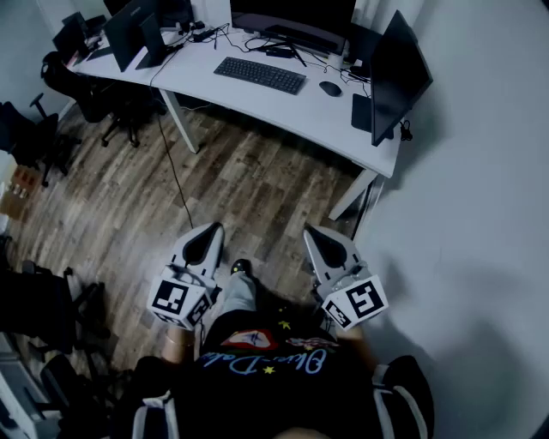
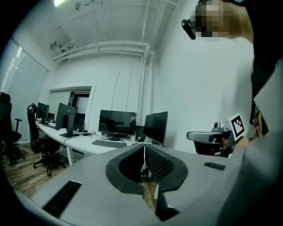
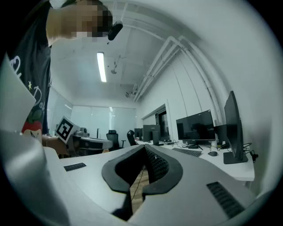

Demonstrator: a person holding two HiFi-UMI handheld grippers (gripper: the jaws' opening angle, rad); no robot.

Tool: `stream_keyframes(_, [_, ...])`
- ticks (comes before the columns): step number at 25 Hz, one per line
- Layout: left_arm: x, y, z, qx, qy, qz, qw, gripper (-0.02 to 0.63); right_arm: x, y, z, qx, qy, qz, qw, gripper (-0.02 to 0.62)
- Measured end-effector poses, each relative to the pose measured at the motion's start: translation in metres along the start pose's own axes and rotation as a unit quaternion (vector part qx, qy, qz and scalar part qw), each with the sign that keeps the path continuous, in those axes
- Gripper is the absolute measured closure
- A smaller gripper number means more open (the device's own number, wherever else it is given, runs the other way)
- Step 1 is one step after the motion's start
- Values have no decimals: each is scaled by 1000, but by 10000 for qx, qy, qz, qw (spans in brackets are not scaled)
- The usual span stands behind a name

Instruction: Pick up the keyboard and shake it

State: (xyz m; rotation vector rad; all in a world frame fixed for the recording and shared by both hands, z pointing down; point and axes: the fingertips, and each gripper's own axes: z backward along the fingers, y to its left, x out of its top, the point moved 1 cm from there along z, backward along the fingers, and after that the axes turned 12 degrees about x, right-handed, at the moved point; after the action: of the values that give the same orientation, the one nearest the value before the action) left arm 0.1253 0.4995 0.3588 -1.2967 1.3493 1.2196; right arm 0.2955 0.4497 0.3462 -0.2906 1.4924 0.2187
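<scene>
A black keyboard lies flat on the white desk at the top of the head view, well ahead of both grippers. It also shows small in the left gripper view, keyboard, and in the right gripper view, keyboard. My left gripper and right gripper are held side by side over the wooden floor, close to the person's body, pointing toward the desk. Both are shut with nothing between the jaws.
Three dark monitors stand on the desk: one behind the keyboard, one at the right end, one at the left. A black mouse lies right of the keyboard. Office chairs stand at left. A white wall runs along the right.
</scene>
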Motion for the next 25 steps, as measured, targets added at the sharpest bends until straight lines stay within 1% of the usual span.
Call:
stream_keyframes(8, [-1, -2, -8, -9, 40, -5, 10000, 598, -1, -11, 3, -39, -91, -169, 9998, 595])
stream_keyframes(20, [4, -2, -32, -214, 95, -21, 9997, 598, -3, -31, 4, -324, -23, -190, 9993, 594])
stream_keyframes(25, [2, 7, -45, -211, 193, -39, 9996, 598, -3, -44, -4, -454, 1, -237, 9987, 594])
